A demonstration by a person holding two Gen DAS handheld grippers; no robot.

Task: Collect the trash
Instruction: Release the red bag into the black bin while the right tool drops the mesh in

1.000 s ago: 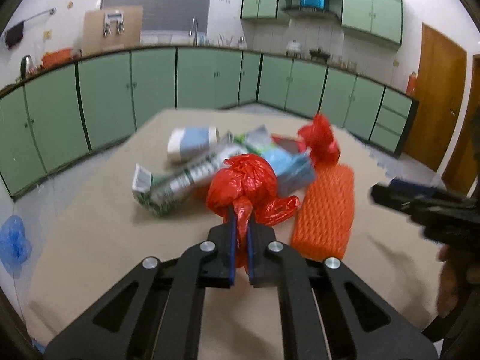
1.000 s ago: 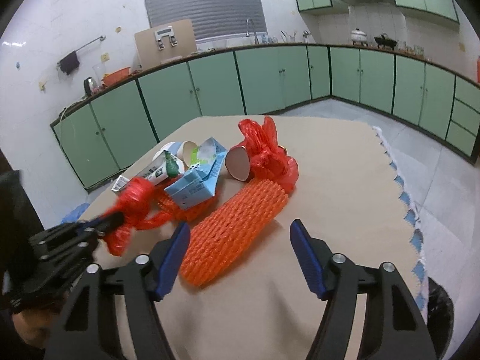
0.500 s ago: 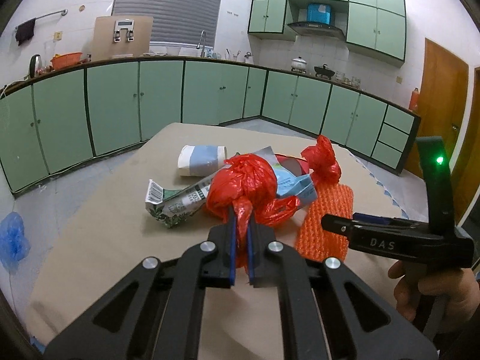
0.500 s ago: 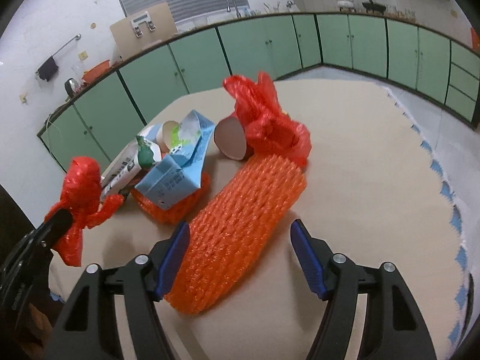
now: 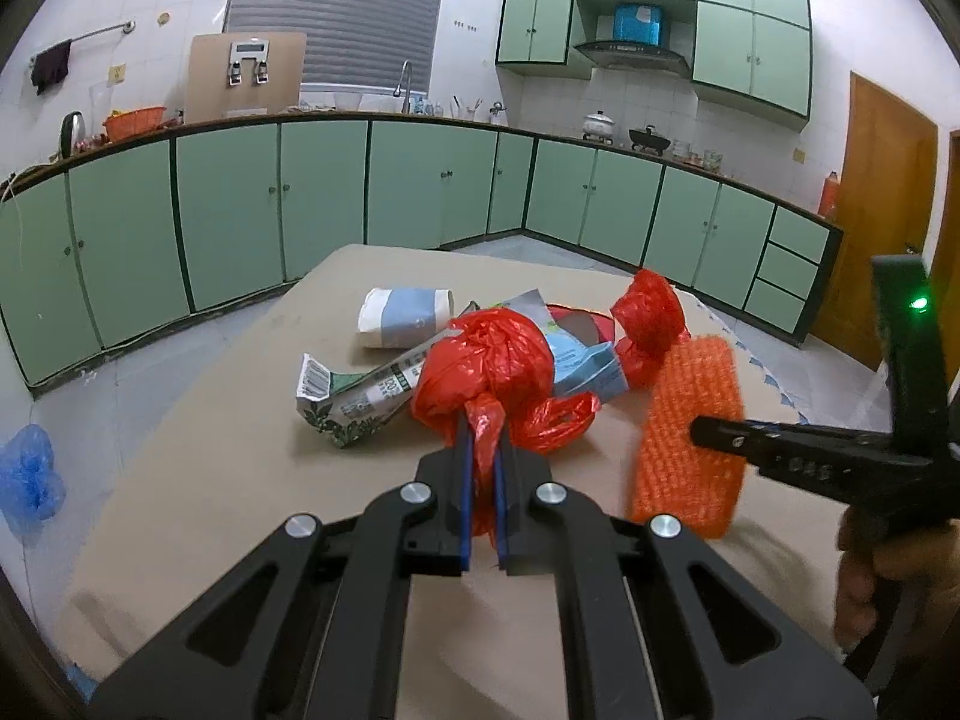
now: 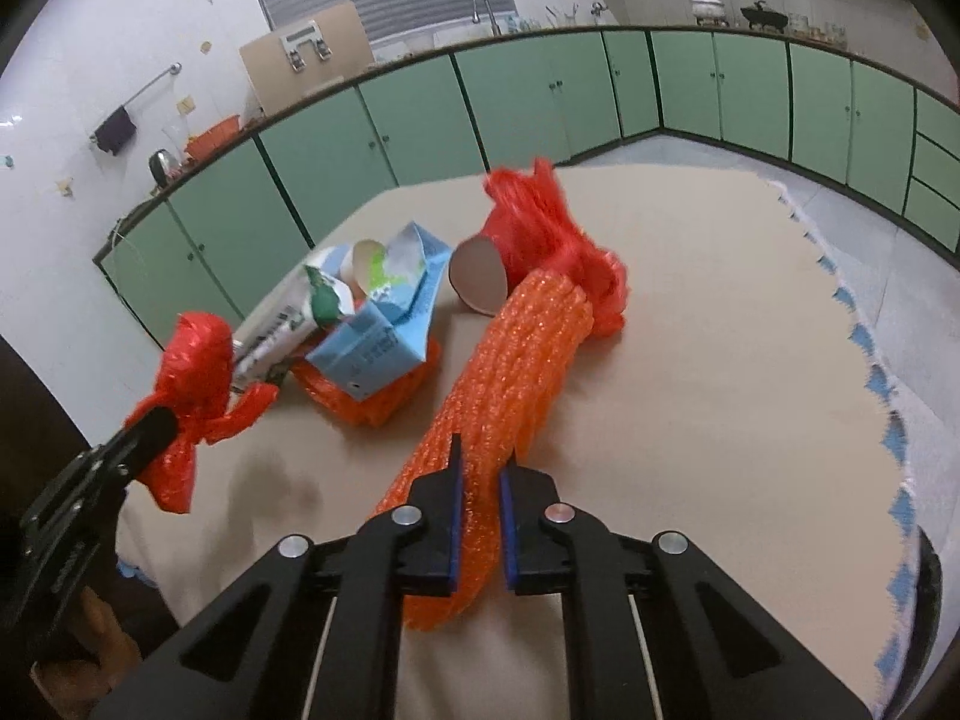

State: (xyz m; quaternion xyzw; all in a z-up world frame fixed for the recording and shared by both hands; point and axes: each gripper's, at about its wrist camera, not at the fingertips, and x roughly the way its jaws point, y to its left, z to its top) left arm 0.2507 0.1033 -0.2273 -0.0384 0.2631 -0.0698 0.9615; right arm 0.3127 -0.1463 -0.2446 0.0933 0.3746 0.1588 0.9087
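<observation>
**A:** While the left gripper (image 5: pixel 483 483) is pinching the tail of the crumpled red plastic bag (image 5: pixel 486 369), where is everything else sitting?

**B:** Seen from the left wrist, that bag is hanging just above the beige tabletop (image 5: pixel 198 480), and the rest of the pile is fanning out beyond it. A flattened green-and-white carton (image 5: pixel 354 393) is lying at 10 o'clock from the bag, a white-and-blue paper cup (image 5: pixel 405 318) on its side at 11 o'clock, and a light blue milk carton (image 5: pixel 579 360) at 2 o'clock.

**A:** And the right gripper (image 6: pixel 480 516)?

**B:** Its jaws have just been closing, and they are now squeezing the near end of the long orange foam-net sleeve (image 6: pixel 510 360), which is bulging between the 2 blue pads (image 6: pixel 455 516). The sleeve is running away from the gripper toward 1 o'clock, its far end touching a 2nd red plastic bag (image 6: pixel 540 222).

**A:** Is anything lying beside that bag?

**B:** A brown-mouthed paper cup (image 6: pixel 477 279) is lying on its side against it, at 9 o'clock from the bag. From the right wrist, the blue carton is resting on a smaller orange net (image 6: pixel 366 402), at 10 o'clock from the gripper.

**A:** Are the 2 grippers touching?

**B:** No, they are keeping apart; the left one is showing at 9 o'clock in the right view, a hand (image 6: pixel 90 654) wrapping its handle.
</observation>
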